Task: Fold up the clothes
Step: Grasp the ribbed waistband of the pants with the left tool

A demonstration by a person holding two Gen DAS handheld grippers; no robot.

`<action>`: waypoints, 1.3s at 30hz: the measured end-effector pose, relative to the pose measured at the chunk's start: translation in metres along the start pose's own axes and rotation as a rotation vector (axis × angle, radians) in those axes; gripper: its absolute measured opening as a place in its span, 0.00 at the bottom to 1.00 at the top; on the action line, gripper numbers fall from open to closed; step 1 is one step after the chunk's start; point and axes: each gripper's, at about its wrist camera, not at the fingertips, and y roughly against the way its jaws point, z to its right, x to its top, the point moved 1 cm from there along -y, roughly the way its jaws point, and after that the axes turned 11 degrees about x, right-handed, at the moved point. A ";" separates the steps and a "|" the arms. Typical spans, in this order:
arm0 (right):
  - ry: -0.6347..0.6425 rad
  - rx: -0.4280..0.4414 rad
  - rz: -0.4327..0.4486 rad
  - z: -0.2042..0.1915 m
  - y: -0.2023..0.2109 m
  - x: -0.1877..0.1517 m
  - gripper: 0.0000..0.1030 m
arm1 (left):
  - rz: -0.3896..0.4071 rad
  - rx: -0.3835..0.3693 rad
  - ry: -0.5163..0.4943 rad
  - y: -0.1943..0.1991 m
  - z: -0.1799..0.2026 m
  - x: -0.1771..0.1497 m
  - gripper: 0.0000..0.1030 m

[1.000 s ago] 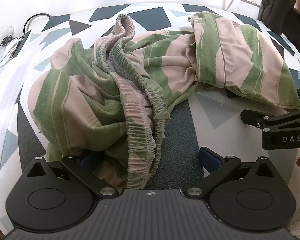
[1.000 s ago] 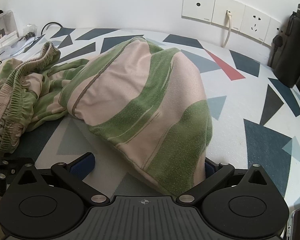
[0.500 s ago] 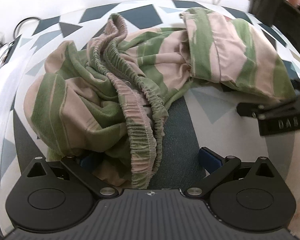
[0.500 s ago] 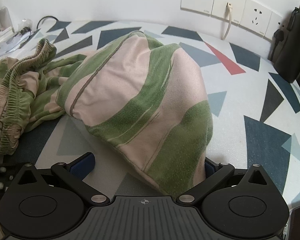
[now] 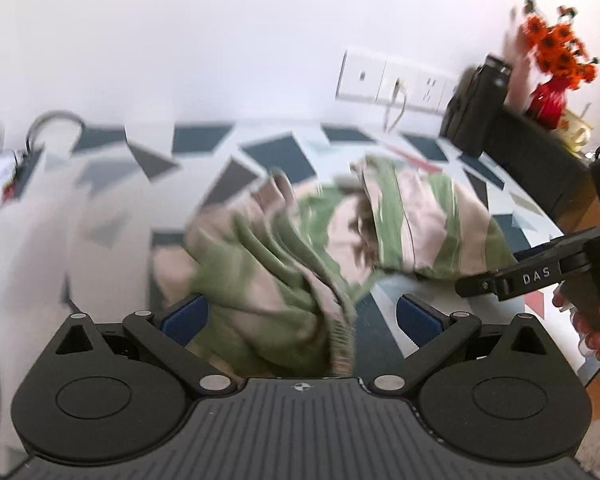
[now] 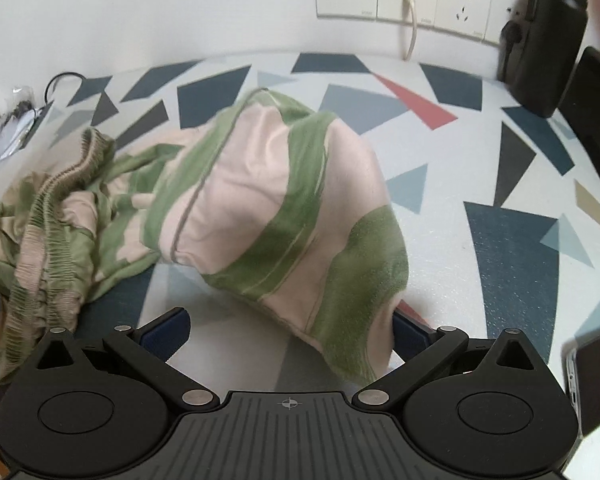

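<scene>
Across the middle of both frames, green-and-pink trousers (image 6: 284,216) are lying crumpled on the patterned bench (image 6: 500,240). Left claw (image 5: 300,316) is gaping around the waistband; right claw (image 6: 290,328) is spread wide around a leg.

blurred: garment (image 5: 284,264) in left view | cut off: phone (image 6: 592,376) at right edge
</scene>
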 end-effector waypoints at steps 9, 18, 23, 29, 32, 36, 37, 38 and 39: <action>0.057 -0.034 0.070 -0.030 0.009 0.008 0.99 | -0.004 -0.076 0.004 -0.005 -0.016 0.000 1.00; 0.139 -0.080 0.165 -0.052 0.020 0.035 0.98 | 0.015 -0.145 -0.002 -0.001 -0.008 0.002 0.96; 0.209 -0.059 0.158 -0.058 0.016 0.049 0.98 | 0.017 -0.192 -0.045 0.003 0.000 0.007 0.73; 0.348 -0.056 0.052 -0.067 -0.019 0.042 0.98 | -0.078 -0.160 -0.098 -0.019 0.014 -0.008 0.73; 0.371 -0.085 0.011 -0.062 -0.038 0.034 0.98 | -0.129 -0.122 -0.138 -0.035 0.023 -0.020 0.73; 0.329 -0.112 0.004 -0.041 -0.045 0.028 0.90 | -0.191 -0.073 -0.162 -0.050 0.024 -0.031 0.34; 0.308 -0.097 0.019 -0.034 -0.042 0.027 0.84 | -0.199 -0.075 -0.135 -0.050 0.018 -0.029 0.26; 0.292 -0.079 0.031 -0.027 -0.039 0.027 0.75 | -0.200 -0.084 -0.093 -0.048 0.011 -0.026 0.08; 0.273 -0.064 0.043 -0.020 -0.033 0.028 0.68 | -0.200 -0.093 -0.052 -0.046 0.004 -0.022 0.08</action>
